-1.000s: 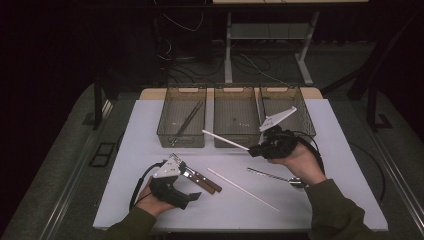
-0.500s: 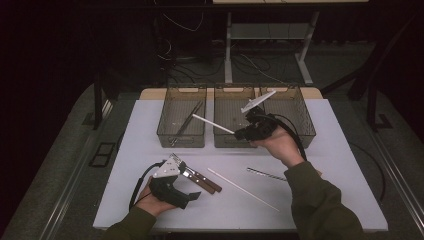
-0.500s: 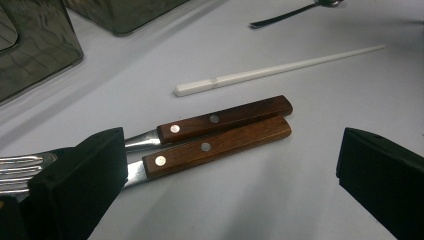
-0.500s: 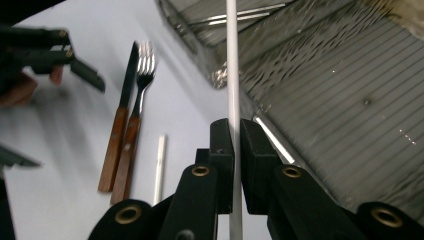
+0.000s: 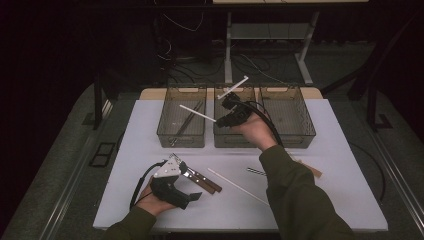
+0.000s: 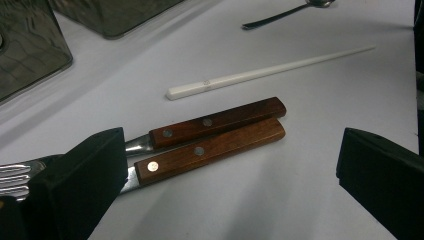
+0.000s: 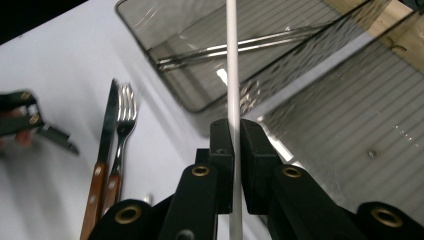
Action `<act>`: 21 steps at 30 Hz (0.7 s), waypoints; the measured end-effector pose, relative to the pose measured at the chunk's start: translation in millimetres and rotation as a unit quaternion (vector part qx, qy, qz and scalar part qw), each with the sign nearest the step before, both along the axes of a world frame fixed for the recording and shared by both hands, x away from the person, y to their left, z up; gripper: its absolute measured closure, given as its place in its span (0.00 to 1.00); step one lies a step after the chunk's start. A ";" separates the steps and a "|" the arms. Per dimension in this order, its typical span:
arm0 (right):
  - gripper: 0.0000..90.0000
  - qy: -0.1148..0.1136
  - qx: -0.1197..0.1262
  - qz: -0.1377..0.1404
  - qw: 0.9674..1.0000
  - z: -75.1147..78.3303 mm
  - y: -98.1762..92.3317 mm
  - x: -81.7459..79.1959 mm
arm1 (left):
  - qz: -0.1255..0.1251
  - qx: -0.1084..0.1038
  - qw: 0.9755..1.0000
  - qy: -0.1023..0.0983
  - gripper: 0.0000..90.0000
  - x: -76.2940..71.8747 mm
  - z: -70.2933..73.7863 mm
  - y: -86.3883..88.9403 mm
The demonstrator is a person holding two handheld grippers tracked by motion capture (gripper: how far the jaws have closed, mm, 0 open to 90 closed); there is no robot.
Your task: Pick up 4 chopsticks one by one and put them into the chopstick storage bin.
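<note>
My right gripper [image 5: 223, 119] hangs over the front of the middle mesh basket [image 5: 235, 140], shut on a white chopstick [image 5: 196, 112] whose free end reaches out over the left basket [image 5: 181, 136]. In the right gripper view the jaws [image 7: 233, 135] pinch that chopstick [image 7: 232, 60] above the left basket [image 7: 200, 100], which holds metal utensils [image 7: 240, 47]. My left gripper [image 5: 187, 181] rests on the white table, open, beside a wood-handled knife and fork [image 5: 202, 180]. In the left gripper view its wide-apart jaws [image 6: 232, 167] flank the handles [image 6: 215, 137] without touching them.
A second white chopstick [image 5: 238, 186] lies on the table by the knife and fork, also in the left gripper view [image 6: 270, 72]. A spoon [image 6: 280, 17] lies beyond it. The right basket [image 5: 289, 117] stands at the back right. The right forearm crosses the table's middle.
The right hand has carried the chopstick from the table's right middle back and leftward to the baskets. The left hand has not moved.
</note>
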State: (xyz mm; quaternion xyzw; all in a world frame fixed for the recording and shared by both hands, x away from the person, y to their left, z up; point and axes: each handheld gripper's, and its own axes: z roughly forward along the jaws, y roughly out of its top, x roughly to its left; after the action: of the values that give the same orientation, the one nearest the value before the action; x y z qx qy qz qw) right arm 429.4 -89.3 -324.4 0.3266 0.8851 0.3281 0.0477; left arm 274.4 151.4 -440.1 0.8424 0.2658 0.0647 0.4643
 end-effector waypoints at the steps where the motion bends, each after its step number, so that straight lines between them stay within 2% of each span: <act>1: 0.95 0.002 0.000 -0.002 1.000 -1.1 3.3 3.2 | 0.000 -0.002 1.000 -0.001 0.00 0.1 -0.3 -0.2; 13: 0.95 0.022 -0.023 -0.025 0.999 -18.4 46.3 39.2 | -0.004 -0.004 1.000 -0.002 0.00 -0.8 0.5 -1.3; 17: 0.95 0.029 -0.020 -0.036 0.999 -23.1 60.8 52.6 | -0.007 -0.004 1.000 -0.003 0.00 -0.7 0.8 -1.5; 21: 0.95 0.039 -0.038 -0.052 0.997 -32.7 74.6 67.1 | -0.010 -0.004 1.000 -0.005 0.00 -1.5 1.5 -2.3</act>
State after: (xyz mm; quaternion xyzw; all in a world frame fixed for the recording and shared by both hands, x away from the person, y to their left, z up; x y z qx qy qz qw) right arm 496.5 -14.7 -357.0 0.3828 0.8797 0.2789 0.0428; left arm 272.9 149.1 -438.6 0.8428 0.2557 0.0634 0.4693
